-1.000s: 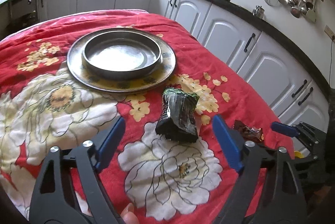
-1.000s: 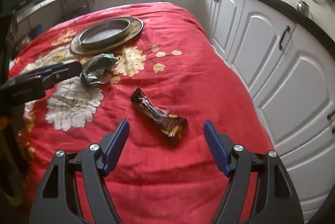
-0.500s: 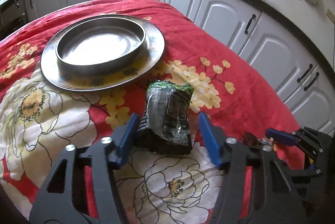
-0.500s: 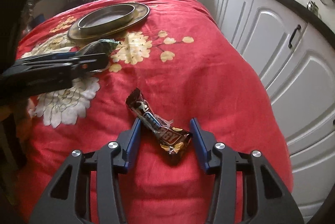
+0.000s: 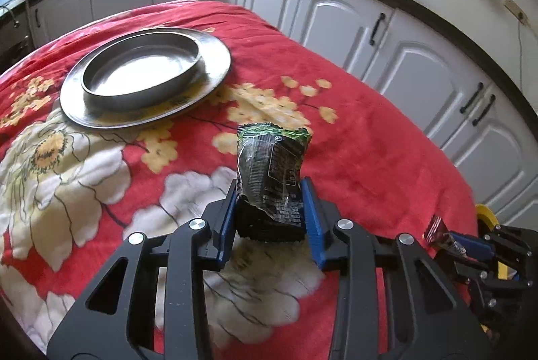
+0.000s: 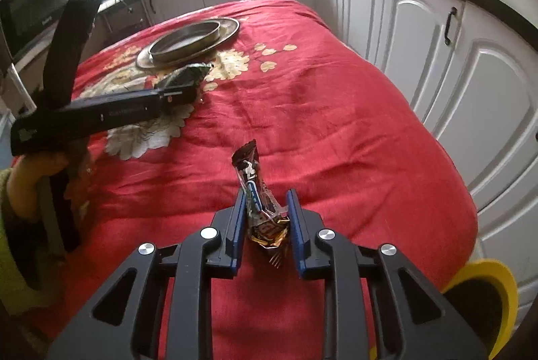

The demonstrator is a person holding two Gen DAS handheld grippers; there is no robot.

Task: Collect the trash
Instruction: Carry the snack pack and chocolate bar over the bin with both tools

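Two grippers, both clamped on trash over red floral tablecloth (image 5: pixel 353 138). Left gripper (image 5: pixel 269 218): blue pads (image 5: pixel 311 218) pinching lower end of green-black snack packet (image 5: pixel 269 171), packet standing upright, top edge crumpled, bottom end near cloth over a white flower print; contact with cloth can't tell. Right gripper (image 6: pixel 265 232): blue pads (image 6: pixel 294 225) squeezing brown candy wrapper (image 6: pixel 257 202) at its lower half, torn foil end hanging below, dark tip pointing up and away. Metal plate (image 5: pixel 215 70) with round metal pan (image 5: pixel 141 70) on it, well beyond packet, far side of cloth. Wrapper to the right of packet, well apart from plate. White cabinets (image 5: pixel 420 57) past cloth's right edge.
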